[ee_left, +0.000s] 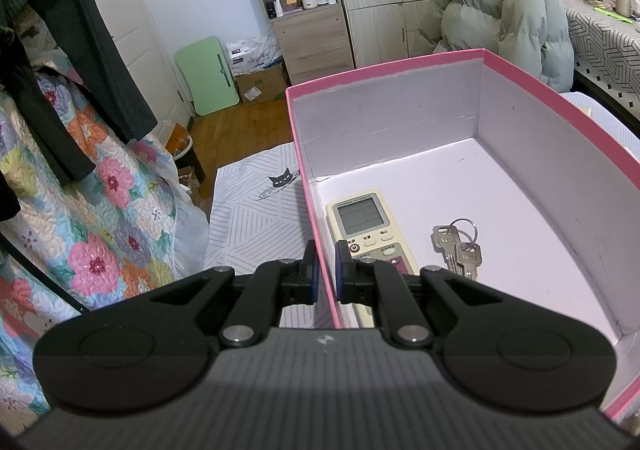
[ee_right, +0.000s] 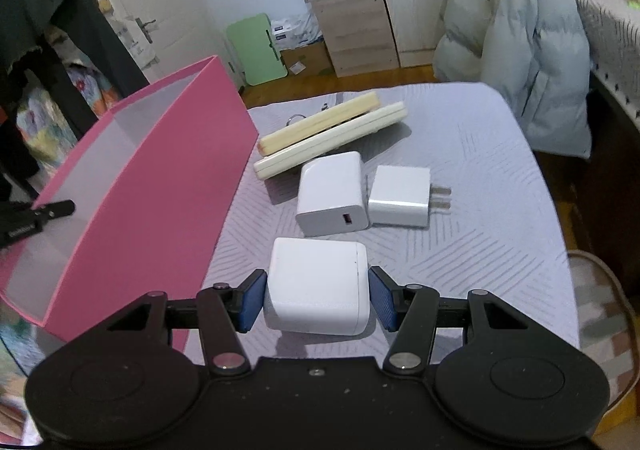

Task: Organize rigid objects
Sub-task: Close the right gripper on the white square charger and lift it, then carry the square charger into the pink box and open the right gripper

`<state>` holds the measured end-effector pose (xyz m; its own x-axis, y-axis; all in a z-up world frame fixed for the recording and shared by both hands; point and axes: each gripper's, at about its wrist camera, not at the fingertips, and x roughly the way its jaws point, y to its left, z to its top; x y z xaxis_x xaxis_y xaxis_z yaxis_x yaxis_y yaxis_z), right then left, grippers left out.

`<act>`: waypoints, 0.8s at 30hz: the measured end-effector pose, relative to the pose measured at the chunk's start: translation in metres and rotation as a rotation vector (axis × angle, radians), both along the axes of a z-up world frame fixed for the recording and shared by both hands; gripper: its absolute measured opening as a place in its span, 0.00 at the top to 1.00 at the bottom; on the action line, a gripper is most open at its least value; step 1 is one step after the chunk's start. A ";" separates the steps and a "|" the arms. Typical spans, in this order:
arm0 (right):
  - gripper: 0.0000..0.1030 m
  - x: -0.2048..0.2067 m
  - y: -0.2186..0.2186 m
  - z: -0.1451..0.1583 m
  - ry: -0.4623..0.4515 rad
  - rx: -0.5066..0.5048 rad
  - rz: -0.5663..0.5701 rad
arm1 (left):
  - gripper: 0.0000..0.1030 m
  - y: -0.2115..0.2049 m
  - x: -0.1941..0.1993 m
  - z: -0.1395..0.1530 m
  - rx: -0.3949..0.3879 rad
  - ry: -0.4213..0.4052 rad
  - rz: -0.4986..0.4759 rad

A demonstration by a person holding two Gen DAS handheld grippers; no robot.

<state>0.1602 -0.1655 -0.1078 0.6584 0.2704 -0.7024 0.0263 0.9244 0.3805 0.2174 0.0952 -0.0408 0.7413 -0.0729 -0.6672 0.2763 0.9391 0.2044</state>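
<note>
Left wrist view: the left tongs point(ee_left: 325, 270) are pinching the pink box's point(ee_left: 520, 62) near wall, angled downward; a remote control point(ee_left: 366, 226) and keys point(ee_left: 460, 246) are lying inside.

Right wrist view: the right tongs point(ee_right: 316, 296), tilted down over the bench point(ee_right: 480, 250), are clasping a white charger cube point(ee_right: 318, 286) by its flat sides, probably light, stiff, slick.

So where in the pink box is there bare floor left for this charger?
In the pink box, the floor is bare from the keys across to the right wall and back to the far wall. It is crowded at the near left, where the remote lies along the left wall with the keys beside it.
</note>
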 end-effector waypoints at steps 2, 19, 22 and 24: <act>0.42 0.000 -0.002 0.000 0.008 0.031 0.000 | 0.93 0.000 0.000 0.000 0.001 0.000 0.000; 0.42 -0.015 0.008 0.055 -0.119 0.092 0.072 | 0.93 -0.001 0.000 0.001 -0.011 -0.001 0.003; 0.42 -0.017 0.016 0.073 -0.167 0.088 0.106 | 0.93 -0.002 0.000 0.002 -0.013 -0.001 0.002; 0.42 -0.015 0.022 0.084 -0.196 0.087 0.139 | 0.93 -0.003 -0.001 0.002 -0.006 -0.006 -0.001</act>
<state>0.1447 -0.1434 -0.0237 0.7320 0.4213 -0.5355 -0.1806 0.8778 0.4437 0.2168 0.0924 -0.0388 0.7451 -0.0770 -0.6625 0.2757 0.9401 0.2007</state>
